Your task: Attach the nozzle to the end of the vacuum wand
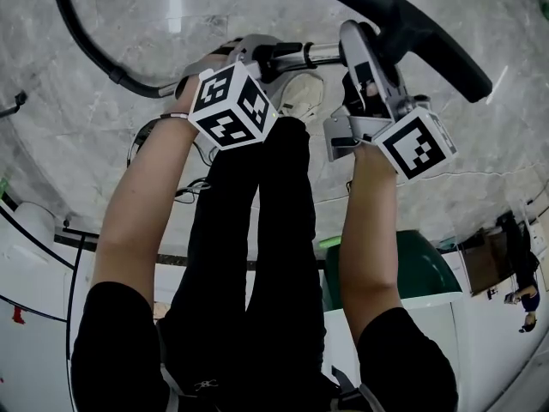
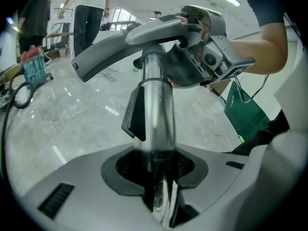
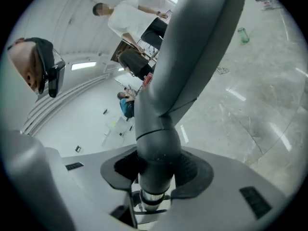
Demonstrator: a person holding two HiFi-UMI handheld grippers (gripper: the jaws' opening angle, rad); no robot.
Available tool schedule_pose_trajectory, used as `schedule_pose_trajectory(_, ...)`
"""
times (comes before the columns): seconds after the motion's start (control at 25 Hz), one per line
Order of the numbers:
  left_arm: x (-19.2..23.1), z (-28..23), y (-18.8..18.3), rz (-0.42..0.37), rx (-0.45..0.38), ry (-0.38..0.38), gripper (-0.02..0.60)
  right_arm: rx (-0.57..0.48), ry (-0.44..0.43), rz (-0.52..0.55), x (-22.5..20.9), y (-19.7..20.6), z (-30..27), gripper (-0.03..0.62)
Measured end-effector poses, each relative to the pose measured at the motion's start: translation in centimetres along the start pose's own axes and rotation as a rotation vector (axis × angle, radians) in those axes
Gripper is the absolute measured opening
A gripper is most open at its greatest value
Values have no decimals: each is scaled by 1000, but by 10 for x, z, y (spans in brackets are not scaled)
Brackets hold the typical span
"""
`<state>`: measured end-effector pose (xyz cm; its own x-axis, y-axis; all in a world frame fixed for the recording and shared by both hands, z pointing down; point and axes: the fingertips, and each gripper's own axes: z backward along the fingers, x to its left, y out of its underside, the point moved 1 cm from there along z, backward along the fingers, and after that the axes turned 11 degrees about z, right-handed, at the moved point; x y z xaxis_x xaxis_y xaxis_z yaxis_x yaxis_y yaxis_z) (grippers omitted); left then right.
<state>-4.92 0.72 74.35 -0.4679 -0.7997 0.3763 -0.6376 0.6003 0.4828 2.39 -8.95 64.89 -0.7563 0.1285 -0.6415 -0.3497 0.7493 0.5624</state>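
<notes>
The chrome vacuum wand [image 2: 155, 105] runs up between the jaws of my left gripper [image 2: 154, 170], which is shut on it. A black clip [image 2: 137, 114] sits on the tube's side. The wand's top end meets the neck of the grey nozzle [image 2: 130, 40]; how deep it sits I cannot tell. My right gripper [image 3: 154, 172] is shut on the nozzle's round neck [image 3: 156, 148], with a chrome ring [image 3: 150, 196] showing below. From the head view, the left gripper [image 1: 253, 58] and right gripper [image 1: 364, 71] face each other along the wand [image 1: 319, 54], and the dark nozzle [image 1: 412, 28] slants off to the upper right.
A black hose [image 1: 86, 45] curves over the marble floor [image 1: 103, 127] at left. My legs and a white shoe [image 1: 302, 94] are below the wand. A green bin [image 1: 420, 269] stands at right. People stand farther off [image 2: 89, 18], one in white [image 3: 130, 18].
</notes>
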Motion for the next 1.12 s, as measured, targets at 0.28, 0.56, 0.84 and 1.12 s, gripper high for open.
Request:
schedule_pose_trajectory(0.28, -9, -10, -4, -8, 24, 11, 140, 66, 136, -86, -22, 4, 16, 169)
schedule_pose_trajectory(0.56, -6, -13, -22, 29, 19, 42, 140, -42, -249, 58, -9, -17, 5, 169)
schedule_pose_trajectory(0.84, -16, -43, -3, 30, 113, 22, 140, 17, 211, -119, -60, 16, 6, 169)
schedule_pose_trajectory(1.12, -11, -79, 17, 11, 153, 31, 140, 66, 143, -277, -99, 44, 14, 170)
